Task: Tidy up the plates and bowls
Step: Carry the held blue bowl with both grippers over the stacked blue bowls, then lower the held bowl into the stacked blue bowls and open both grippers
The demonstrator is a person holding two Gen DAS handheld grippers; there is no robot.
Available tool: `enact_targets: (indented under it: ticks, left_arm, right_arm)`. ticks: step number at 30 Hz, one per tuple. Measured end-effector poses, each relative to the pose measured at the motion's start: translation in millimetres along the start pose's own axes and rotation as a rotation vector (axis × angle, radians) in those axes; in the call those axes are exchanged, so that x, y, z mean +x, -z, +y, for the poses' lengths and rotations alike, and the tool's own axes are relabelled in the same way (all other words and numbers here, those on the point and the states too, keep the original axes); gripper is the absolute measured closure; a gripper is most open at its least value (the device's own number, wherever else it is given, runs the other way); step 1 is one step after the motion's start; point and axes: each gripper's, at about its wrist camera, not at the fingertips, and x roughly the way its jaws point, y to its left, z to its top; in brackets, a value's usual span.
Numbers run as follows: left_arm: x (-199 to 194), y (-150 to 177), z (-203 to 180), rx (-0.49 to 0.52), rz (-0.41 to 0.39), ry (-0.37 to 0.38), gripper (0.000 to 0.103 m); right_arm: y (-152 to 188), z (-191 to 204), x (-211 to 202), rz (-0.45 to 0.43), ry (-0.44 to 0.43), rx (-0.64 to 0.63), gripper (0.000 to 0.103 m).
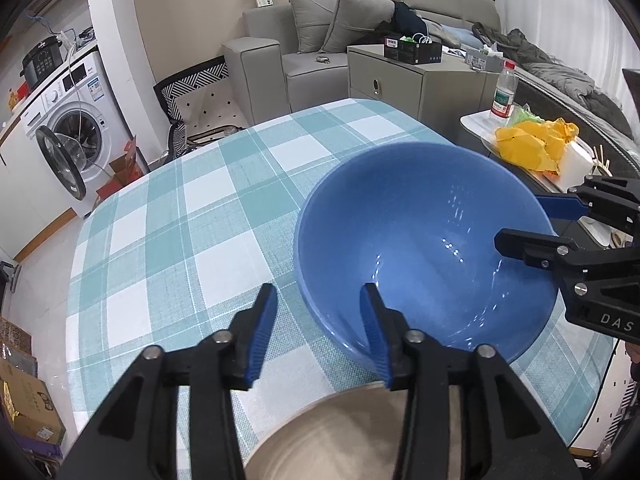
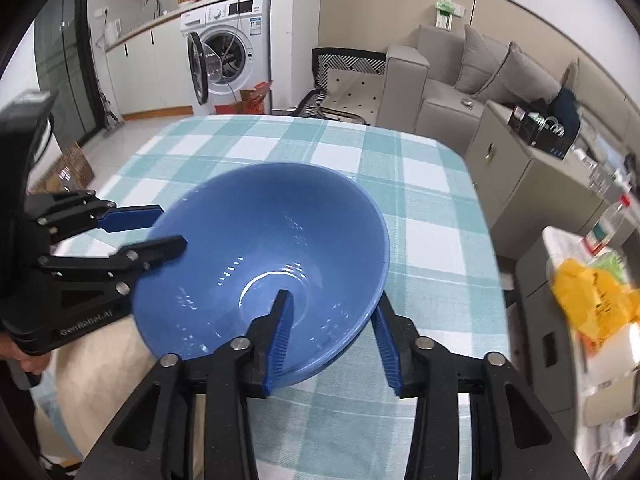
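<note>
A large blue bowl (image 1: 420, 240) is tilted above the checked tablecloth (image 1: 180, 208). It also shows in the right wrist view (image 2: 260, 256). My left gripper (image 1: 320, 300) is open, one finger inside the bowl's near rim and one outside. My right gripper (image 2: 332, 312) also straddles the bowl's rim, one finger inside and one outside, jaws wide apart. The right gripper shows in the left wrist view (image 1: 524, 224) at the bowl's right rim. The left gripper shows in the right wrist view (image 2: 168, 228) at the bowl's left rim. A beige dish (image 1: 344, 440) lies under the bowl near the front edge.
A side table (image 1: 476, 124) at the right holds a bottle (image 1: 503, 90), yellow bags (image 1: 536, 144) and a white box. A grey cabinet (image 1: 400, 80) and sofa stand behind the table. A washing machine (image 2: 224, 48) with its door open stands far left.
</note>
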Motion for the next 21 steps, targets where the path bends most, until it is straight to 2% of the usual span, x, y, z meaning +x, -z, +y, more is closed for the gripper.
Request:
enact_targets:
  ticks: [2,5,8,10,14,15,16,17,18,19,21]
  left_arm:
    - [-1,0,1,-0.003,0.003,0.003,0.058]
    - [-2,0,4,-0.026,0.006,0.005,0.050]
    - [-4,0,7,-0.048,0.005,0.015,0.049]
    - [-6,1,10,-0.060,0.005,0.020,0.046]
    - [-11,1,13,-0.077,-0.010,0.036,0.039]
    - [-12,0,14,-0.082,-0.014,0.041,0.030]
    - [-14,0,15,-0.091,-0.020,0.044,0.014]
    - [-15,0,16,-0.100,-0.028,0.045,0.008]
    - [-18,0,17,-0.109,-0.044,0.049,0.003]
    - [-20,0,18,-0.118,-0.055,0.058,0.002]
    - [-22,-1,21,-0.139,-0.064,0.067,0.002]
  right_arm:
    - [0,-2,-1,-0.003,0.001,0.005,0.059]
    - [0,-10,-3,-0.002,-0.077,0.062,0.052]
    - [-1,-15,-7,-0.014,-0.097,0.091,0.049]
    - [-1,-17,-10,-0.029,-0.100,0.100,0.034]
    - [-1,-21,-15,-0.051,-0.116,0.111,0.018]
    - [-1,-21,-16,-0.058,-0.111,0.111,0.017]
    - [-1,-21,-17,-0.060,-0.108,0.110,0.016]
    - [0,-21,-16,-0.058,-0.109,0.111,0.014]
    - [0,-21,-16,-0.059,-0.115,0.113,0.007]
    - [0,-22,-17,-0.064,-0.118,0.117,0.001]
    - [2,-24,-19,-0.072,-0.107,0.119,0.001]
